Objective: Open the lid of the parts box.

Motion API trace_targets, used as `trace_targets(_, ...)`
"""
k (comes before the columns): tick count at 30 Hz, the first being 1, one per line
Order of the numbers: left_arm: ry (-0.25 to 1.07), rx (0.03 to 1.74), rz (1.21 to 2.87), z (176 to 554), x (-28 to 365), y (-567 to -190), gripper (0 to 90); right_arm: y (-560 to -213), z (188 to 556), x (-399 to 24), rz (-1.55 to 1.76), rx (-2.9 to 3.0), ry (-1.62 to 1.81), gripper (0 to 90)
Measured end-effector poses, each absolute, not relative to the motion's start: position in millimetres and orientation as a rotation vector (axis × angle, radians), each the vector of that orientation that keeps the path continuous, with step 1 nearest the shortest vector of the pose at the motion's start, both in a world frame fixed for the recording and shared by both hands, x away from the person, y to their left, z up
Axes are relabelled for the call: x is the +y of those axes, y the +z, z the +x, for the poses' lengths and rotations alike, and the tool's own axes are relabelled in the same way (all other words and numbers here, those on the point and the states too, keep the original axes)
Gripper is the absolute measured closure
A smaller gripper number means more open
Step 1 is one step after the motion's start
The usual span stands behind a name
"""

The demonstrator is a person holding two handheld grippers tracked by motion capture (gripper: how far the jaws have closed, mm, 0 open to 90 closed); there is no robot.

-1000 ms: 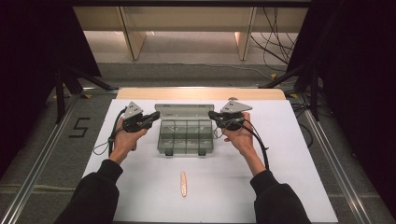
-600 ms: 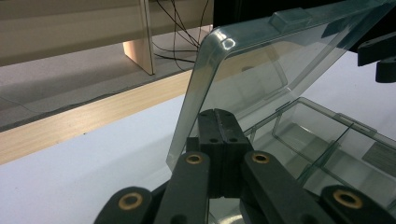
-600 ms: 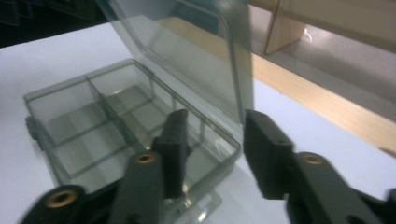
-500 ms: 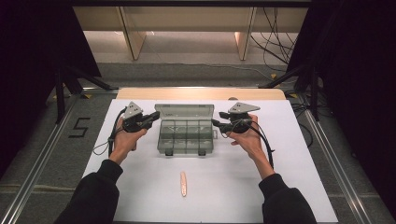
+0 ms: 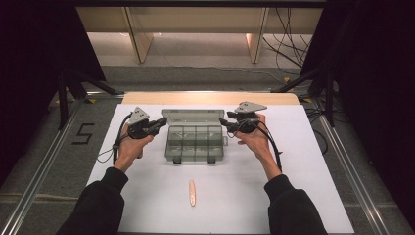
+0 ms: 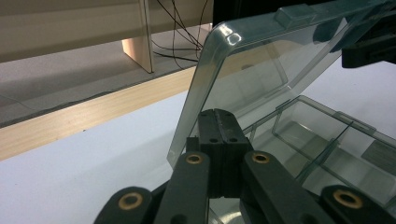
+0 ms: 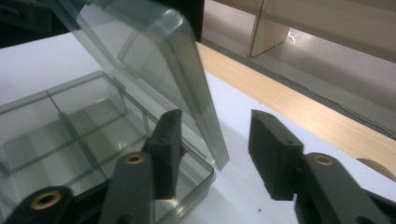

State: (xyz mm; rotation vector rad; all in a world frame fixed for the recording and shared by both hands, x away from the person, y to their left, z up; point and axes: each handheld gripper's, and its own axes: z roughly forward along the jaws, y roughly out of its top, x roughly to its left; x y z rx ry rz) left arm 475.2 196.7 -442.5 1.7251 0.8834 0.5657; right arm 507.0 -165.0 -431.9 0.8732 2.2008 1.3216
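now left gripper (image 6: 219,140) closed, seemingly empty; right gripper (image 7: 215,154), just closing, straddles box lid (image 7: 154,60) unpressed.

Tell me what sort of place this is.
Most likely a lab bench or recording station, not a home. A white table sits inside a metal frame, a floor mark reading 5 lies beside it, loose cables trail behind, and dark screens stand at both sides.

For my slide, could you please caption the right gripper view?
Right tool open, its jaws either side of the raised clear lid of a compartment box on a white table.
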Motion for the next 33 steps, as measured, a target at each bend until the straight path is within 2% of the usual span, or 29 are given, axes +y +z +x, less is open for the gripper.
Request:
trace_targets(8, 0.557, 0.889, 1.733, 475, 196, -443, 89.8, -431, 511, -160, 0.86, 2.193, 1.355, 73.3)
trace_targets(15, 0.533, 0.899, 1.784, 469, 192, -443, 86.7, -432, 512, -160, 0.89, 2.178, 1.355, 78.6)
trace_targets(27, 0.425, 0.997, 1.935, 454, 188, -449, 72.0, -430, 513, -158, 0.927, 2.172, 1.346, 80.3)
trace_targets(30, 0.437, 0.999, 2.021, 449, 185, -453, 70.7, -429, 512, -158, 0.938, 2.169, 1.328, 80.7)
trace_targets(31, 0.431, 1.014, 2.023, 449, 183, -455, 67.1, -429, 513, -157, 0.944, 2.167, 1.326, 81.0)
trace_targets(33, 0.424, 1.046, 2.03, 448, 180, -459, 67.0, -428, 513, -156, 0.95, 2.169, 1.317, 81.1)
